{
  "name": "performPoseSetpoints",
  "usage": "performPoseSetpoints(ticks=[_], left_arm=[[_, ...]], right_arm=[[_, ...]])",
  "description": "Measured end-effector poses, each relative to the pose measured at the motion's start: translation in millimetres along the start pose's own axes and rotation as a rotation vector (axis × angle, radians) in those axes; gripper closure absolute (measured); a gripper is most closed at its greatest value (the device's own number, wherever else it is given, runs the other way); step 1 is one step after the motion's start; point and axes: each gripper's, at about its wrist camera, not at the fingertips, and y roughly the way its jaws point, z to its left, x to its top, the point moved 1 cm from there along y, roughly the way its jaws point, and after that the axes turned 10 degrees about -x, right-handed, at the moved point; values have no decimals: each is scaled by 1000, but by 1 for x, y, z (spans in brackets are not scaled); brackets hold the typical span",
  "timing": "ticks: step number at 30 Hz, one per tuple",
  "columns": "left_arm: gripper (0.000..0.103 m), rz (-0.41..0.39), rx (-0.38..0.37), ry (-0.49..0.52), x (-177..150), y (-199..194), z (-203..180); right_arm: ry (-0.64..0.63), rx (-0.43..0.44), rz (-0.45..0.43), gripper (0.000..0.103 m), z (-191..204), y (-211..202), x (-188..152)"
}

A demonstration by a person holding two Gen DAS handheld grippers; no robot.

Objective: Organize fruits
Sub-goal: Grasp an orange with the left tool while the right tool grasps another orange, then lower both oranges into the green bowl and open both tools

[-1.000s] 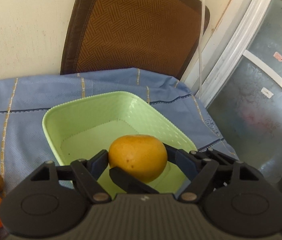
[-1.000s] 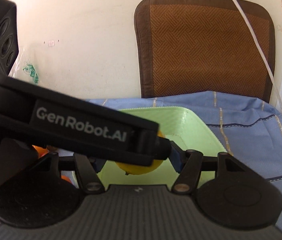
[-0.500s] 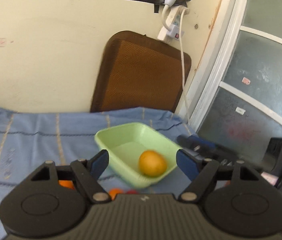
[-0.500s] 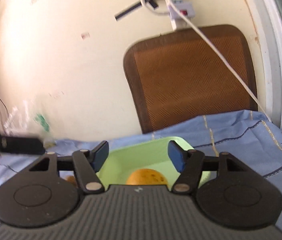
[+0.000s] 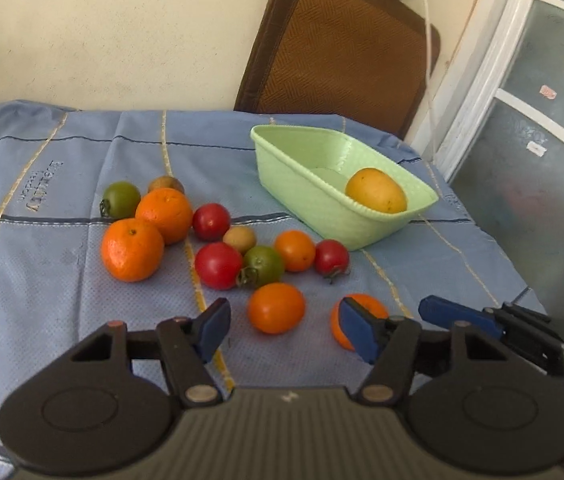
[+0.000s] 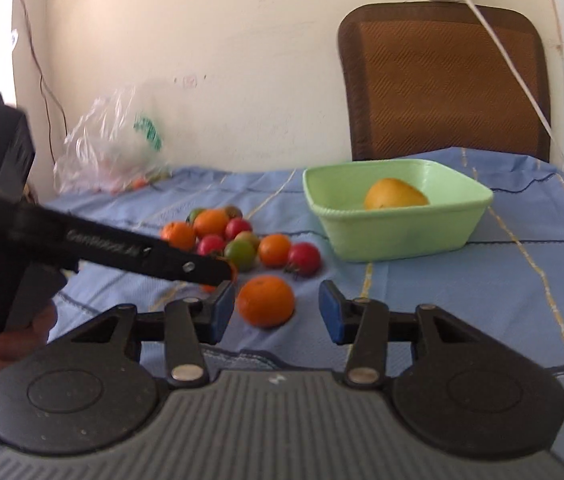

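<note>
A pale green basket (image 5: 322, 200) on the blue cloth holds one yellow mango (image 5: 376, 191). Loose oranges, red and green tomatoes and small brown fruits lie left of it. My left gripper (image 5: 284, 330) hangs low over the cloth with its jaws closing. An orange (image 5: 277, 307) sits just beyond the gap, and the pads do not touch it. My right gripper (image 6: 277, 314) is closing too, its fingers either side of another orange (image 6: 266, 300), with a gap still showing at the right pad. The basket (image 6: 398, 236) and mango (image 6: 396, 196) lie beyond.
A brown chair back (image 5: 342, 52) stands behind the table, with a white cable (image 5: 428, 60) hanging beside it. A glass door frame (image 5: 482, 80) borders the right. A plastic bag (image 6: 114, 148) lies at the far left. The left gripper's black body (image 6: 102, 240) crosses the right wrist view.
Both grippers have drawn back from the basket, leaving the mango inside it. They now sit low by the loose fruit, with their jaws narrower than before.
</note>
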Motion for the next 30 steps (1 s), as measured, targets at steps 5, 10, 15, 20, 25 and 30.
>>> performPoseSetpoints(ticks=[5, 10, 15, 20, 25, 30], left_arm=[[70, -2, -4, -5, -3, 3, 2], [70, -2, -20, -23, -11, -11, 3], [70, -17, 8, 4, -25, -38, 6], [69, -44, 61, -5, -33, -54, 22], [59, -64, 56, 13, -35, -53, 20], [71, -79, 82, 57, -39, -51, 18]], right_arm=[[-18, -1, 48, 53, 7, 19, -3], [-50, -4, 85, 63, 13, 31, -2], [-23, 70, 67, 64, 21, 20, -5], [-93, 82, 88, 62, 46, 26, -5], [-126, 55, 96, 60, 53, 28, -6], [-120, 52, 93, 61, 50, 28, -7]])
